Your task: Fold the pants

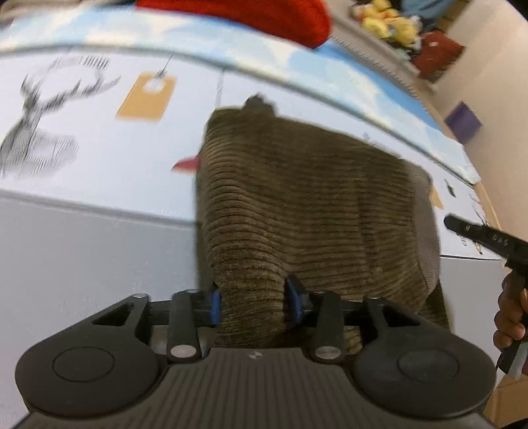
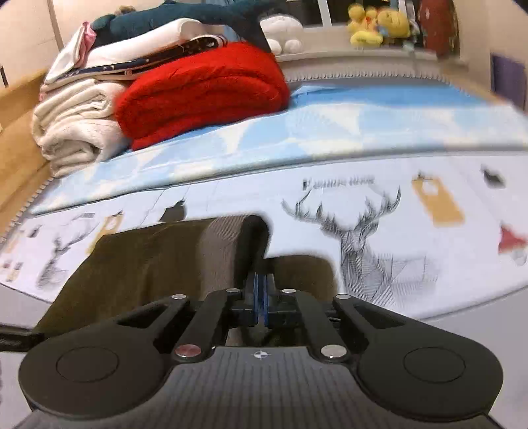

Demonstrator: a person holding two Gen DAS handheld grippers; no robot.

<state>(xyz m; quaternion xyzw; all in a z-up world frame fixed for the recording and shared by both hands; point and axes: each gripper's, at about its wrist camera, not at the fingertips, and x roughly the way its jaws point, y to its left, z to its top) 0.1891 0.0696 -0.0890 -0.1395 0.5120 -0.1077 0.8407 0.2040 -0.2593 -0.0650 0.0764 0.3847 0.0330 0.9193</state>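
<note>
Olive-brown corduroy pants (image 1: pixel 307 211) lie folded on a white bedsheet printed with deer (image 1: pixel 82 125). My left gripper (image 1: pixel 254 300) has a thick bunch of the pants' near edge between its blue pads, with the jaws partly apart around the cloth. The right gripper's body shows at the right edge of the left wrist view (image 1: pixel 488 241), held by a hand. In the right wrist view, my right gripper (image 2: pixel 261 290) has its blue pads pressed together over the pants (image 2: pixel 148 250), and I cannot see cloth between them.
A red blanket (image 2: pixel 201 92) and cream folded blankets (image 2: pixel 72 128) are stacked at the far side of the bed on a light blue sheet (image 2: pixel 330 122). Yellow plush toys (image 2: pixel 379 23) sit on a ledge behind. The grey bed edge (image 1: pixel 82 257) runs near me.
</note>
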